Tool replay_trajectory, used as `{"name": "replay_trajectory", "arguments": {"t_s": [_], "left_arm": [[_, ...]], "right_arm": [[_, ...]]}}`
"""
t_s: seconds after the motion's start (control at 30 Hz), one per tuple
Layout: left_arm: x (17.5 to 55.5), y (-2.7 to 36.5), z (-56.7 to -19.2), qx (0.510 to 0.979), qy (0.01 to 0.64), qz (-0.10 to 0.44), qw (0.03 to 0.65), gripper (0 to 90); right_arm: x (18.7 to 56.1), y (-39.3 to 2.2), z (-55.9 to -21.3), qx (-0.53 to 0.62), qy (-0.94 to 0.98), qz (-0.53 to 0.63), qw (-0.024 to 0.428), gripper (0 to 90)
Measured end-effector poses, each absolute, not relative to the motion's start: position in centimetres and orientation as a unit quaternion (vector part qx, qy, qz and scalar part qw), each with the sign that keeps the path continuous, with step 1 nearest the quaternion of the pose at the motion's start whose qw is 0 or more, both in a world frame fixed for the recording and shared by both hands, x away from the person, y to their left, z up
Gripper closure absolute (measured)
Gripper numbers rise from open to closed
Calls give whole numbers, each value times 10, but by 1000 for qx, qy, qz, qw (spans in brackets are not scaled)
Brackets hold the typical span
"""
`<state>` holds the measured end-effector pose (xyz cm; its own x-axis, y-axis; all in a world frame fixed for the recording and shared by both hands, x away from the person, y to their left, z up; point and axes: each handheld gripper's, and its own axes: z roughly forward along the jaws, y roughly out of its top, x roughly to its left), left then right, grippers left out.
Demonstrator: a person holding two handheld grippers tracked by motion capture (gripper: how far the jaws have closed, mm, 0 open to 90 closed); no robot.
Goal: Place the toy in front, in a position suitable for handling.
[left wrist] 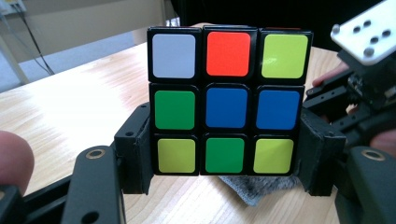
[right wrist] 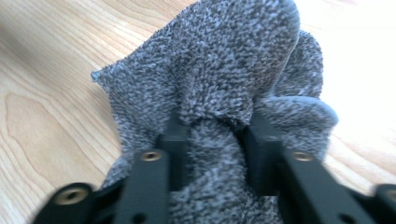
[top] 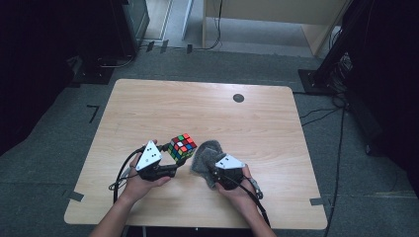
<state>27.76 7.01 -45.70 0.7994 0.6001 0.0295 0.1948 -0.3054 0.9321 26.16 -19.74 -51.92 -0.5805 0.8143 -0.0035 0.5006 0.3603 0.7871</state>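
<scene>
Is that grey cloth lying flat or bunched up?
Bunched up: the grey cloth rises in a fold pinched between the right gripper's jaws.

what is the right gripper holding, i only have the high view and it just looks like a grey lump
Observer: In the right gripper view, the right gripper has pinched a bunched fold of a fuzzy grey cloth between its fingers.
Operator: is the cube gripped square or by a corner
Observer: Square. In the left gripper view, the left gripper clamps the puzzle cube on the two opposite sides of its bottom layer, and the cube stands upright.
Operator: what colours face that camera
Observer: Top row white, red, yellow-green; middle row green, blue, blue; bottom row yellow-green, green, yellow-green.
</scene>
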Motion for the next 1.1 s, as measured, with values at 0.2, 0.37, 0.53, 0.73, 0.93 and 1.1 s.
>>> {"name": "replay_trajectory", "arguments": {"t_s": [0.2, 0.37, 0.53, 0.73, 0.93, 1.1], "left_arm": [[278, 67, -464, 813, 212, 171, 515, 345], [273, 59, -463, 820, 185, 153, 520, 344], [268, 53, -464, 825, 174, 150, 516, 344], [261, 47, -464, 835, 156, 161, 503, 345], [264, 49, -462, 832, 167, 162, 504, 345], [262, 41, -467, 842, 166, 173, 482, 345]], "right_arm": [[258, -217, -488, 439, 740, 475, 187, 778], [237, -215, -446, 386, 690, 580, 196, 773], [226, -199, -428, 359, 690, 604, 175, 769], [228, -195, -436, 351, 705, 590, 179, 771], [240, -209, -447, 398, 707, 555, 183, 770], [228, -192, -434, 347, 715, 582, 174, 767]]}}
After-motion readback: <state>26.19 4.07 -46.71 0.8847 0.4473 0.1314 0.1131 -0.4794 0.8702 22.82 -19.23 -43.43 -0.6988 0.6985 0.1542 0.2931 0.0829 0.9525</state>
